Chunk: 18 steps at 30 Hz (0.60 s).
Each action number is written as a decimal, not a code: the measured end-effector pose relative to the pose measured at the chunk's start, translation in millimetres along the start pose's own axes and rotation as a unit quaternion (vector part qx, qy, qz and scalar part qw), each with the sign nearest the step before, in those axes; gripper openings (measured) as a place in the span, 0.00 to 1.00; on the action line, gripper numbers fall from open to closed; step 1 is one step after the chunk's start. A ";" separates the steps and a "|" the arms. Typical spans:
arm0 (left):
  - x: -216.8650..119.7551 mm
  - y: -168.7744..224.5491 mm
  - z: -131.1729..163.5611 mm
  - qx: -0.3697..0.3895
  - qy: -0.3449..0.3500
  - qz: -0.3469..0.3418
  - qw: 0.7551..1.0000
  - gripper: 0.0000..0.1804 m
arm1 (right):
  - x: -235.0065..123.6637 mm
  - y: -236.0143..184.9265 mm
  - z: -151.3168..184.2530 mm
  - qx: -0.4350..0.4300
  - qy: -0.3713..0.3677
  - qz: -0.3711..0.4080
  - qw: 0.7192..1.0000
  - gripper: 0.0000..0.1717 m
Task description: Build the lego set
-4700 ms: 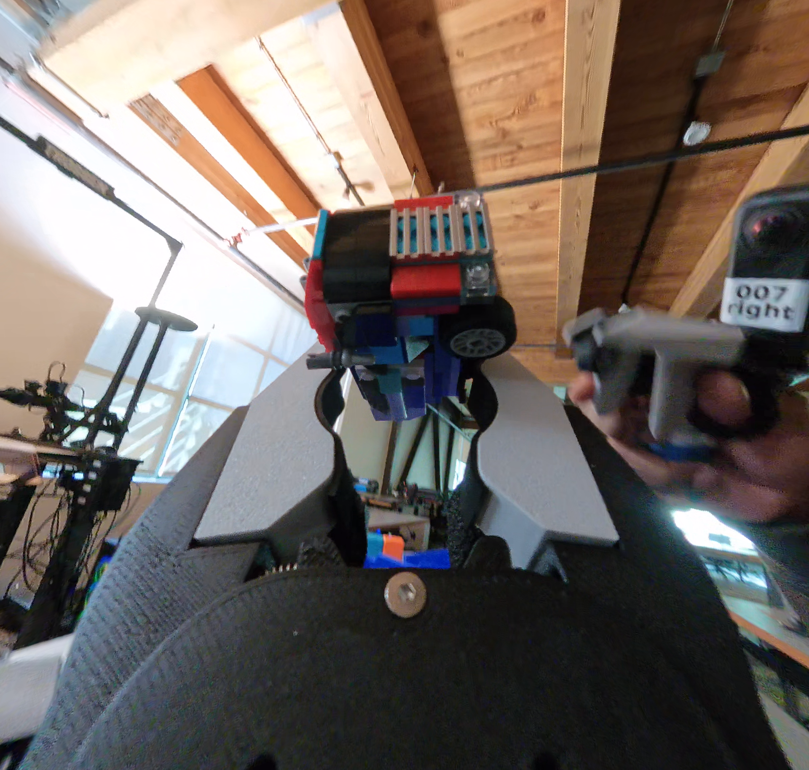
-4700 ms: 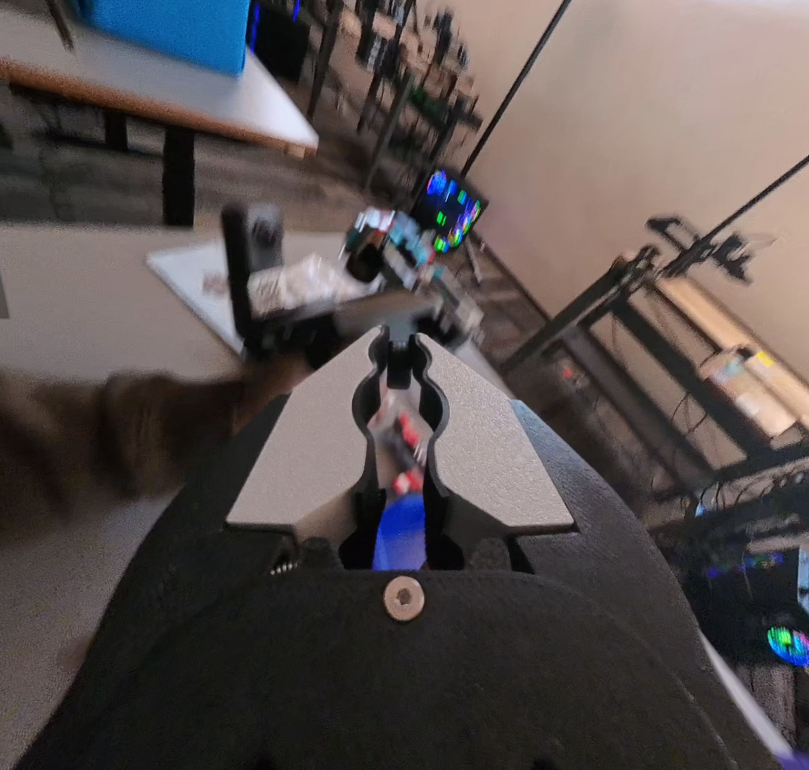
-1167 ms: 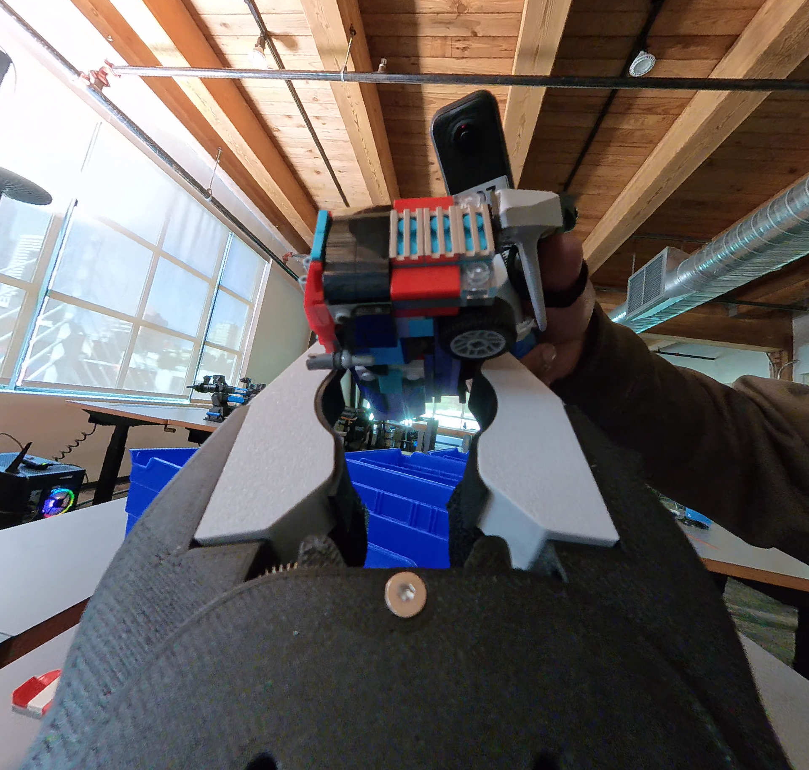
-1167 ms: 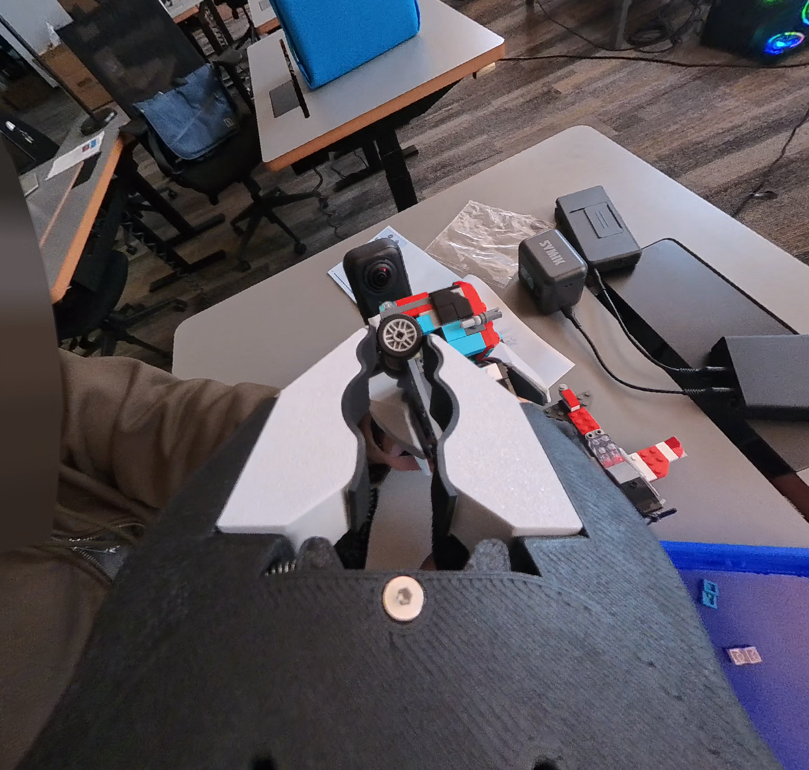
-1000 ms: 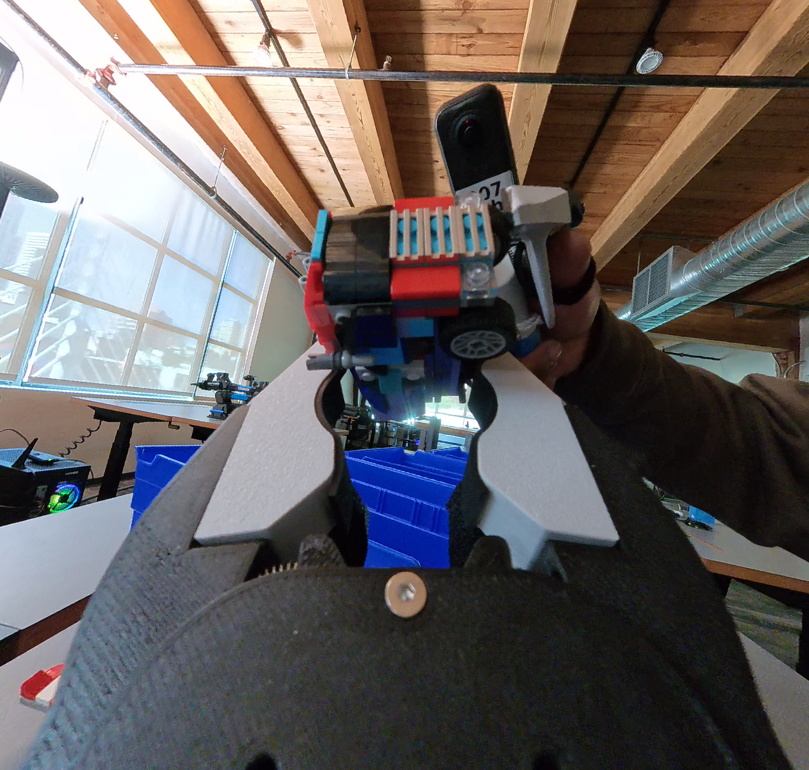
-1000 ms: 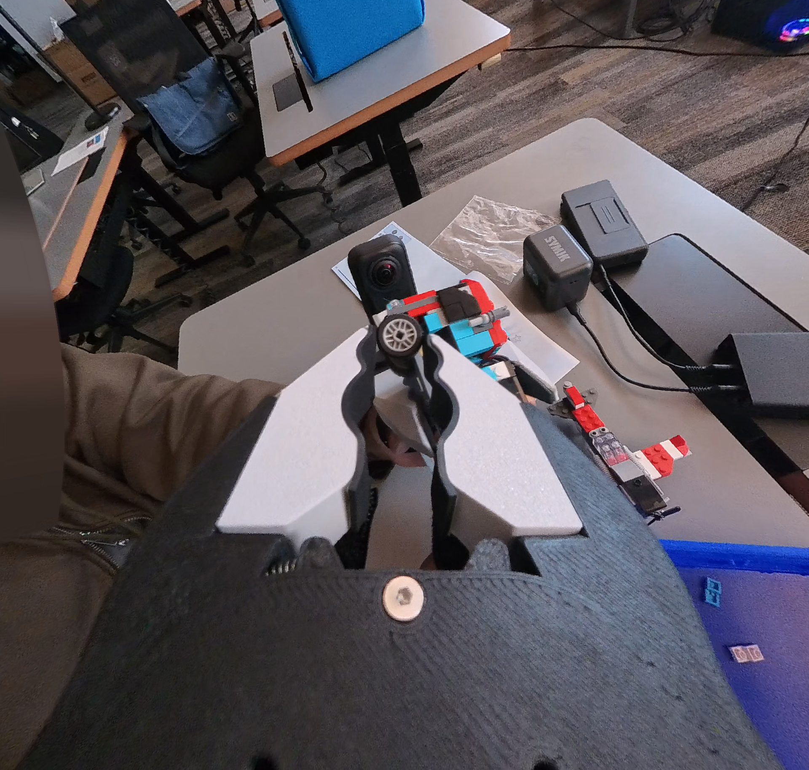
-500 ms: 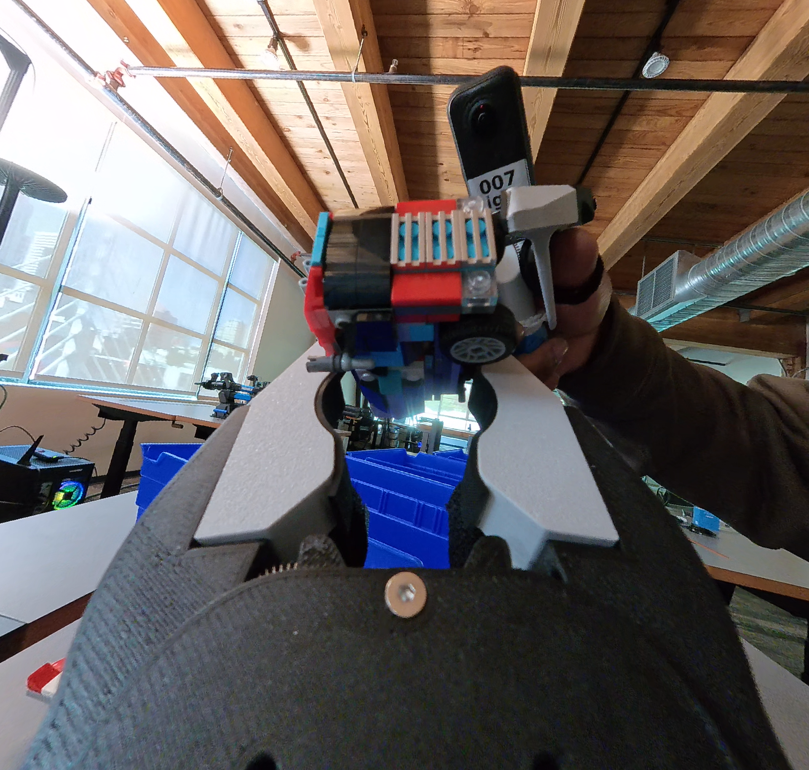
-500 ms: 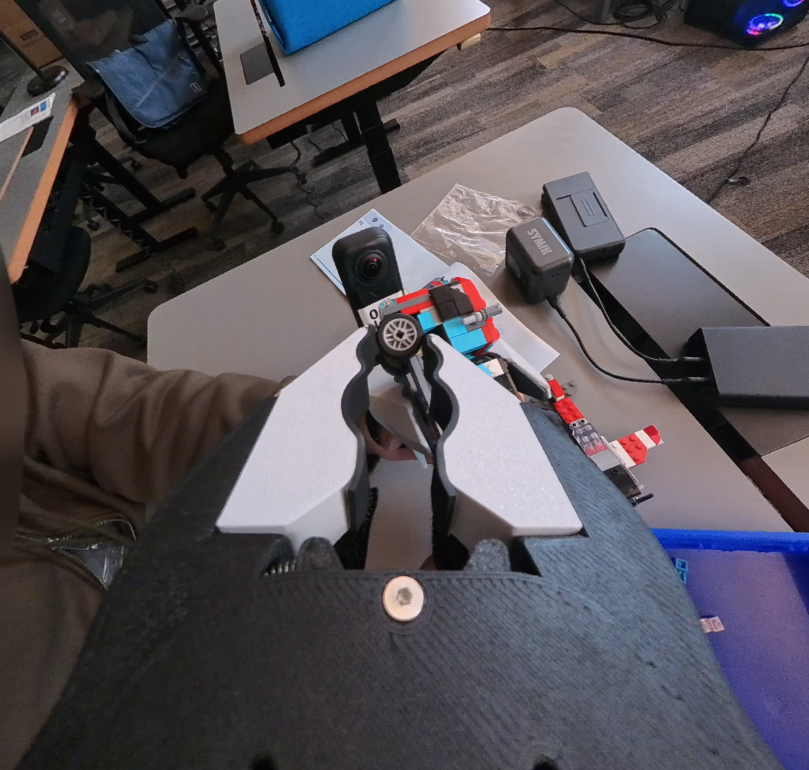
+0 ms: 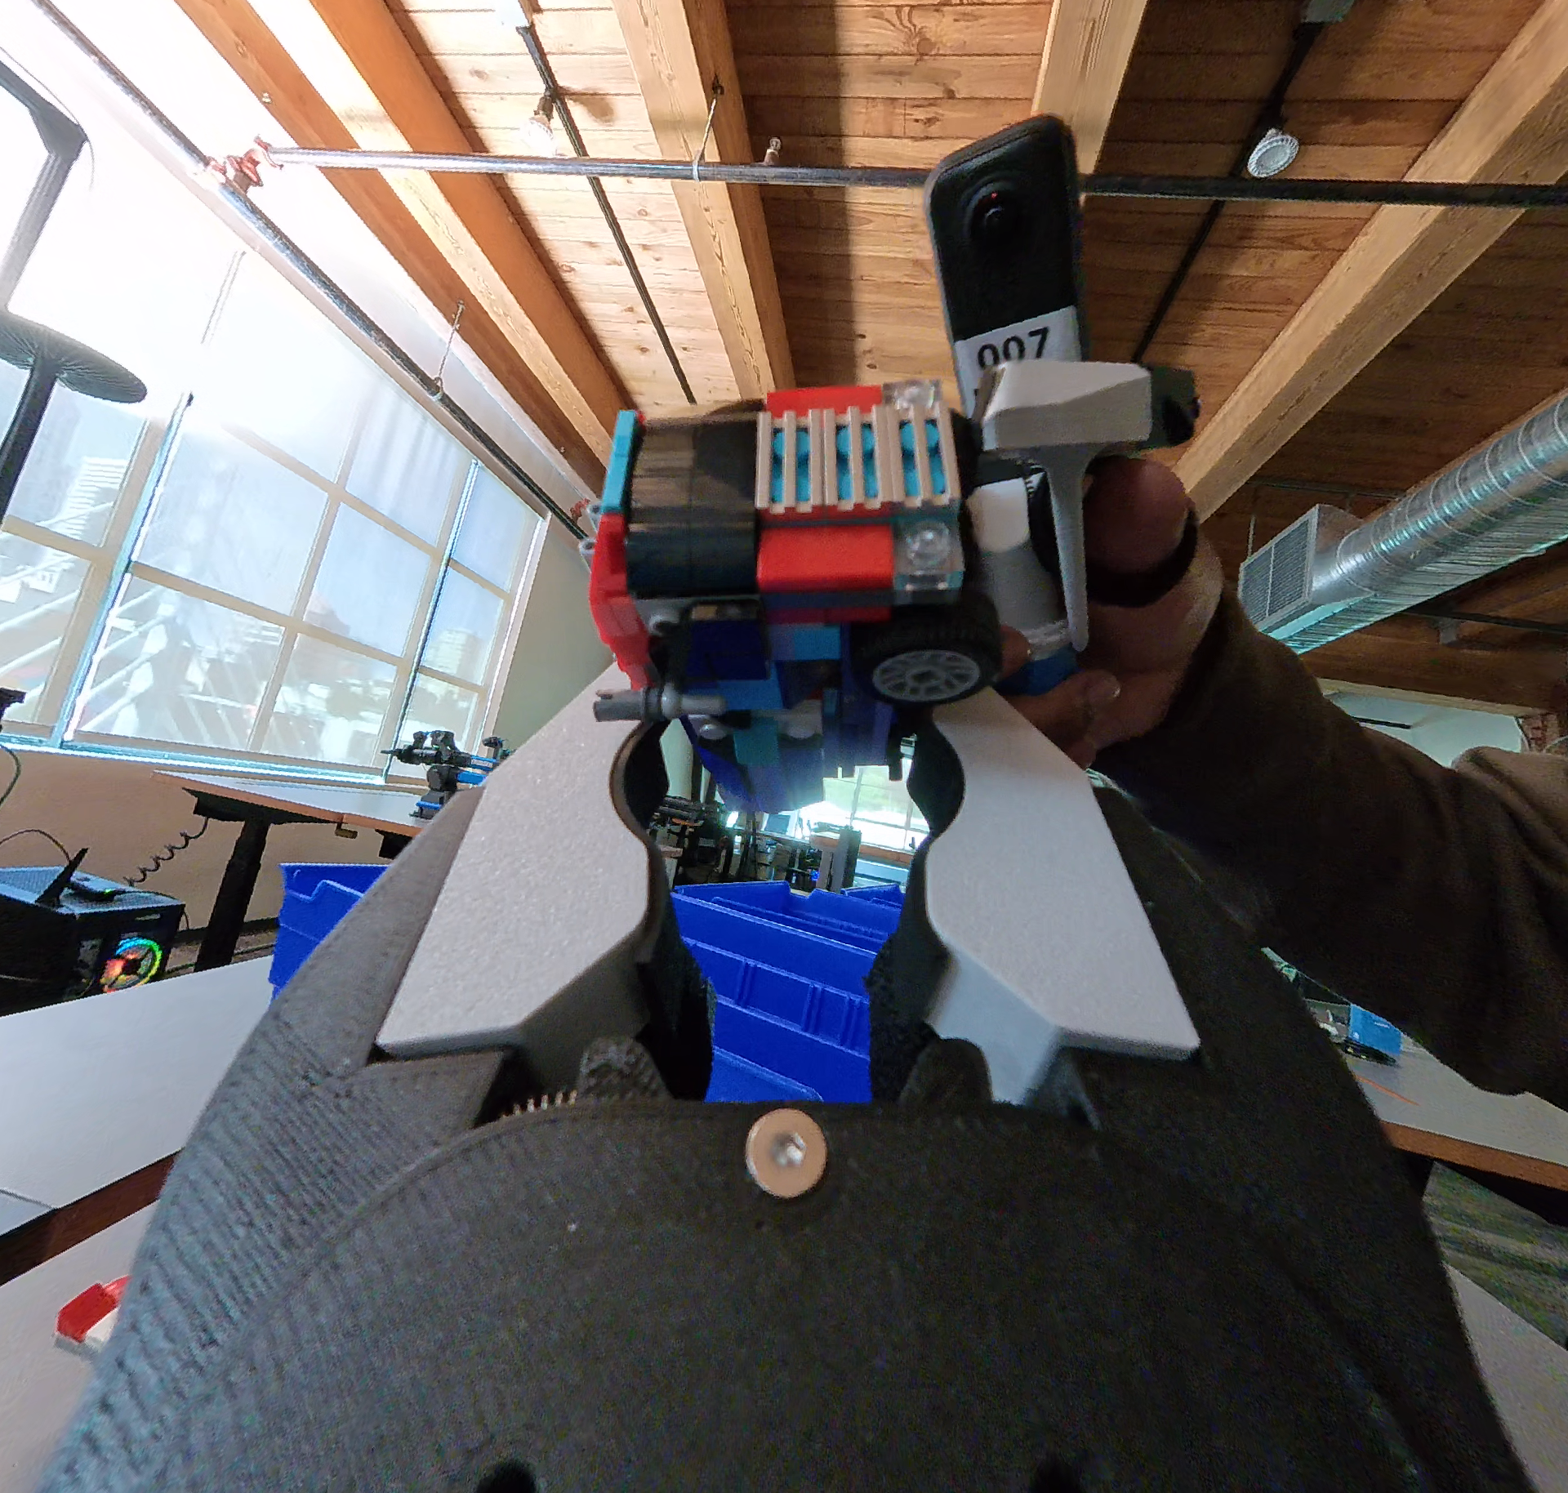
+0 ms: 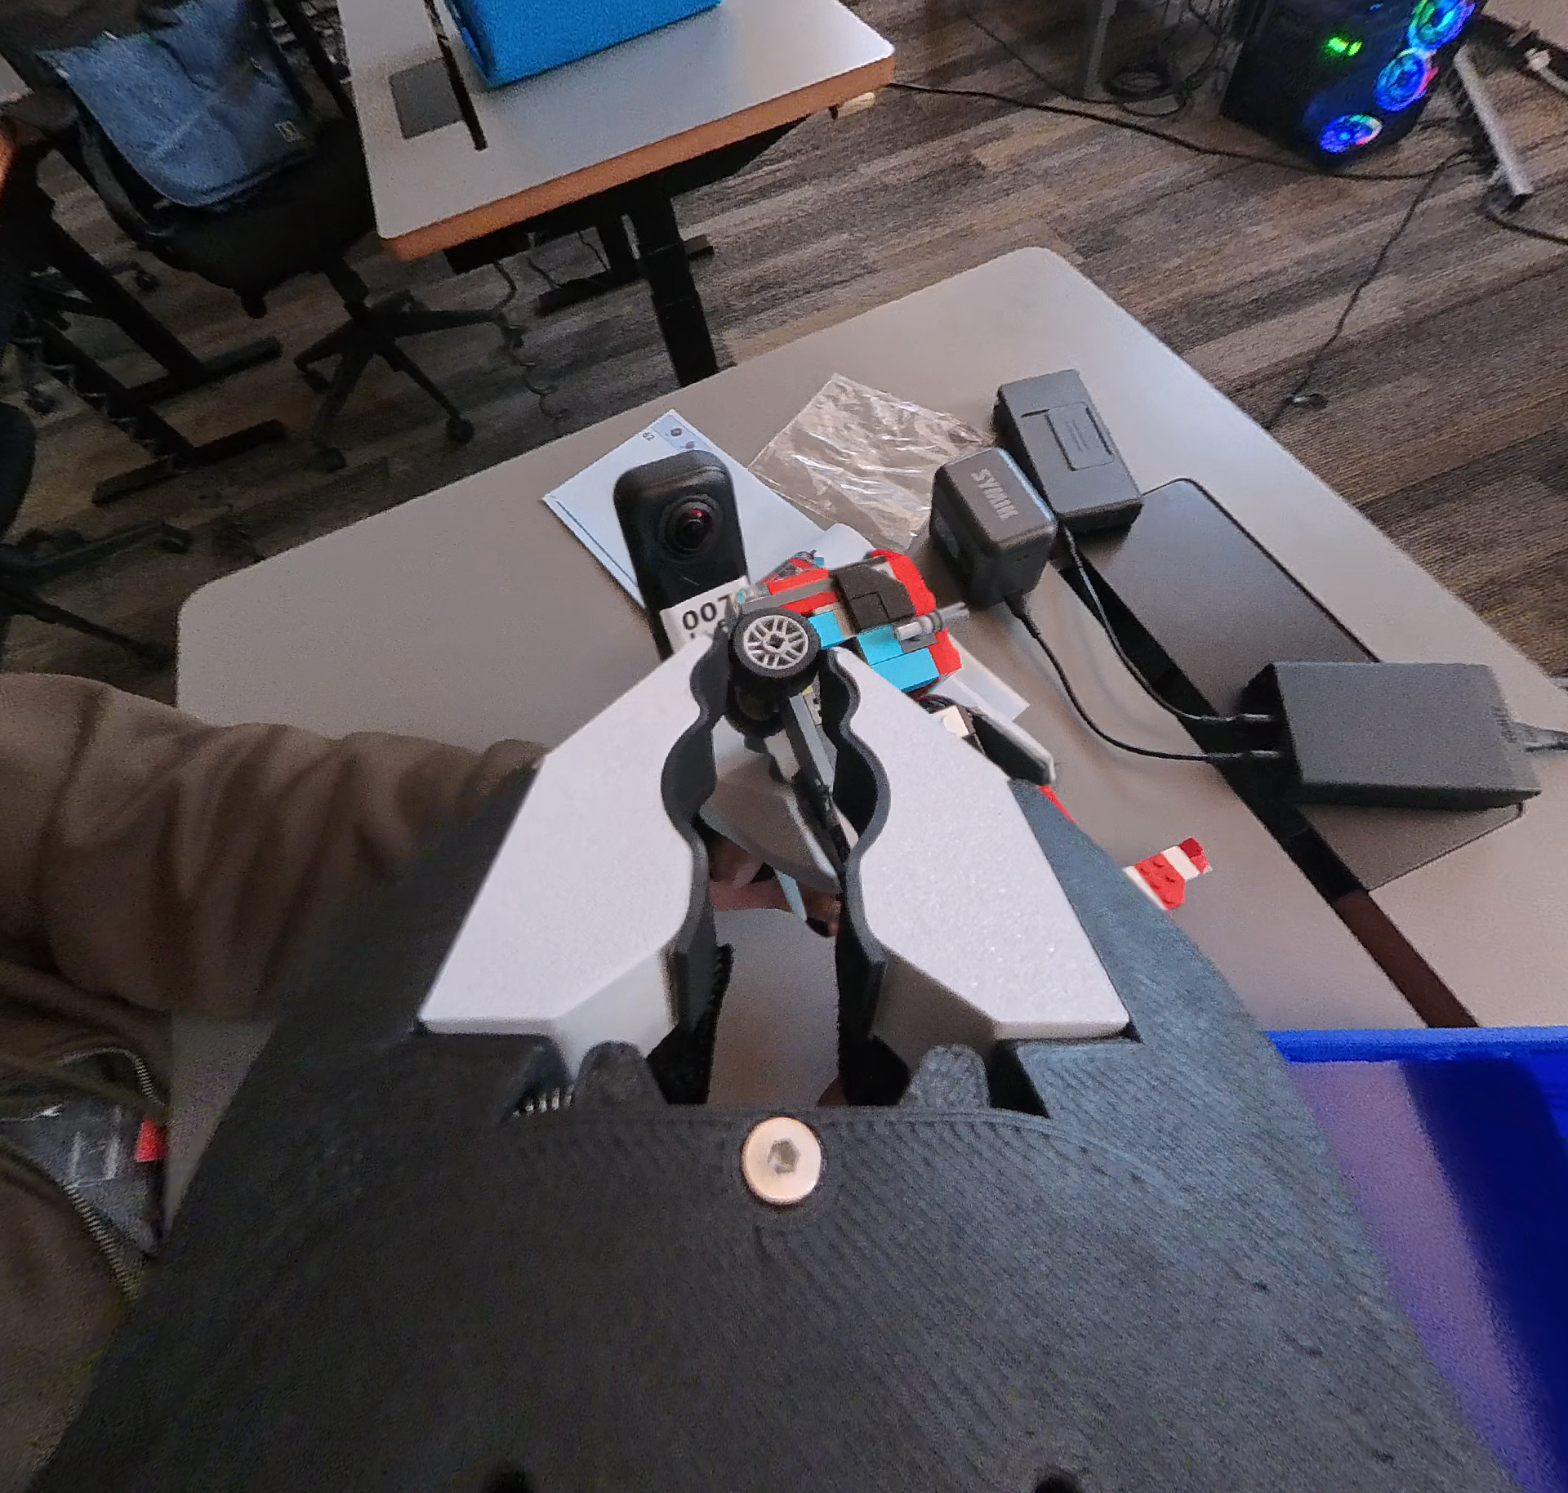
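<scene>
My left gripper [image 9: 781, 739] is shut on a brick-built toy truck [image 9: 789, 536] in red, black, blue and teal, and holds it up in the air. The truck also shows in the right wrist view [image 10: 882, 621], above the grey table [image 10: 382, 646]. My right gripper [image 10: 776, 676] is shut on a small wheel [image 10: 775, 644] with a black tyre and grey rim, and holds it against the truck's side. In the left wrist view a finger [image 9: 1065, 536] of the right gripper shows just right of the truck, where another wheel [image 9: 925, 672] sits on the truck.
On the table lie a paper sheet [image 10: 594, 510], a clear plastic bag [image 10: 857, 451], a black charger [image 10: 988, 519], black power bricks [image 10: 1400, 731] with cables and loose red and white bricks [image 10: 1167, 867]. Blue bins [image 9: 789, 943] stand ahead, one at lower right [image 10: 1442, 1113]. The left gripper's tips are roughly 6 centimeters from the right gripper's.
About five seconds ago my right gripper was apart from the truck; it now holds the wheel against it. Over the last second both grippers shifted only slightly, and both grasps stayed the same.
</scene>
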<state>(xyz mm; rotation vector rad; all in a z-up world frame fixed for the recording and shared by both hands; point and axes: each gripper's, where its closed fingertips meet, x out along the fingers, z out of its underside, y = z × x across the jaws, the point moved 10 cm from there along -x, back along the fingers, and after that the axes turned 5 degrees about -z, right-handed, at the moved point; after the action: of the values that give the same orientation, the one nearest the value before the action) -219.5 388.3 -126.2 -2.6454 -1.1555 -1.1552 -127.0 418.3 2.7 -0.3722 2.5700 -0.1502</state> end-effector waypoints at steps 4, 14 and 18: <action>-0.9 -0.7 -0.8 0.000 0.003 -0.005 1.000 0.31 | 2.3 -5.2 -0.9 -0.030 -0.004 0.028 0.999 0.13; -3.3 -4.8 0.2 0.022 -0.008 -0.061 0.998 0.31 | 7.8 -1.9 6.8 0.019 0.013 0.050 0.998 0.13; -4.3 -7.8 1.3 0.027 -0.018 -0.089 0.996 0.31 | 10.1 0.9 8.2 0.033 0.012 0.067 0.997 0.13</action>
<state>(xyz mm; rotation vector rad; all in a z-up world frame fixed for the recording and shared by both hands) -225.6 391.7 -131.8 -2.5778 -1.4324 -1.0880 -131.2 416.0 -9.5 -0.1729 2.5966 -0.1896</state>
